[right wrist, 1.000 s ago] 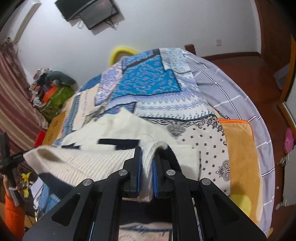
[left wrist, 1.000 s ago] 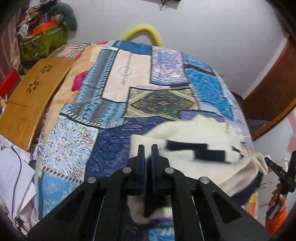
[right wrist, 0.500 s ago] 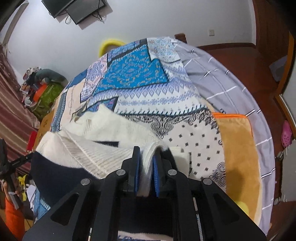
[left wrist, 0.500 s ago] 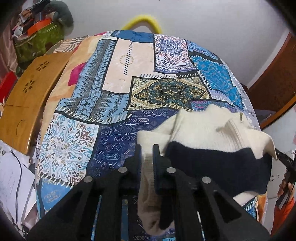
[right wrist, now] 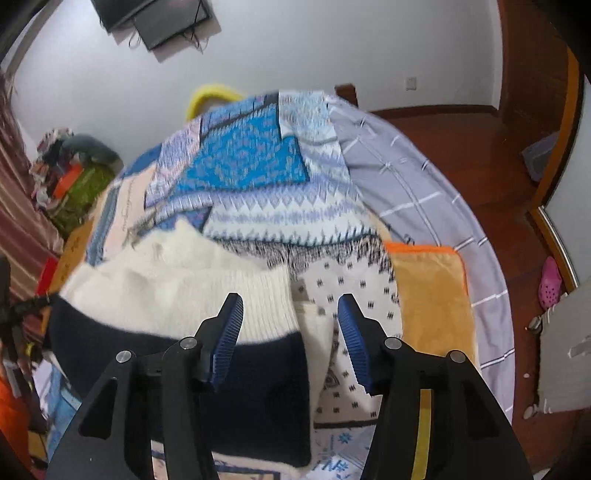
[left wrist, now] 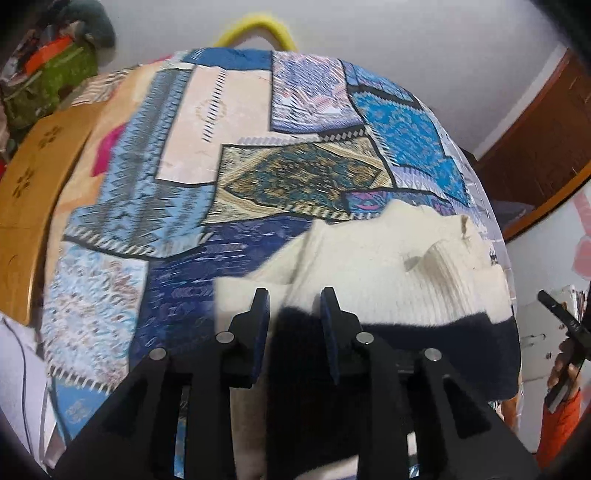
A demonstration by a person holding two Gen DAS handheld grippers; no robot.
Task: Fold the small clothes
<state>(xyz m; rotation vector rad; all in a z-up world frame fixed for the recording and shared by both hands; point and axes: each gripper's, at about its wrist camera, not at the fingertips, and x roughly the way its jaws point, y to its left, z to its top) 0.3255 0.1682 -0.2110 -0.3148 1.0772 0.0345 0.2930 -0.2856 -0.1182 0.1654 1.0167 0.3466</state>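
Cream knit sweater [left wrist: 373, 266] with a dark navy band [right wrist: 177, 362] along its hem. It lies folded over on the patchwork bedspread [left wrist: 177, 173], near the bed's near edge, toward the right-hand side in the left wrist view. Cream ribbed part faces up; the navy band lies nearest the cameras. A cream ribbed cuff or edge pokes out just beside the band's right end in the right wrist view.

Left gripper [left wrist: 295, 314]: jaws spread apart, nothing pinched. Black fingers with dark pads [left wrist: 258, 325], poised over the navy band and the cream knit. Whether the pads touch the cloth cannot be told.

Right gripper [right wrist: 291, 332]: jaws spread wide, nothing pinched. Blue ribbed pads [right wrist: 229, 332]. The left pad stands over the cream knit above the band; the right pad stands over the dotted white patch of the bedspread, beside the sweater's right edge.

Bedspread: blue, beige and teal patches, covering most of the bed. Grey checked sheet [right wrist: 413, 184] shows along the bed's right edge, with an orange-yellow blanket [right wrist: 428, 295] lying near the front right corner.

Surroundings: wooden board [left wrist: 33, 177] at the bed's left edge; green bag with clutter [left wrist: 48, 85] at the far left corner; yellow curved object [left wrist: 255, 31] past the far edge; wall-mounted screen [right wrist: 159, 18]; pink shoe [right wrist: 550, 280] on the wooden floor [right wrist: 480, 147].
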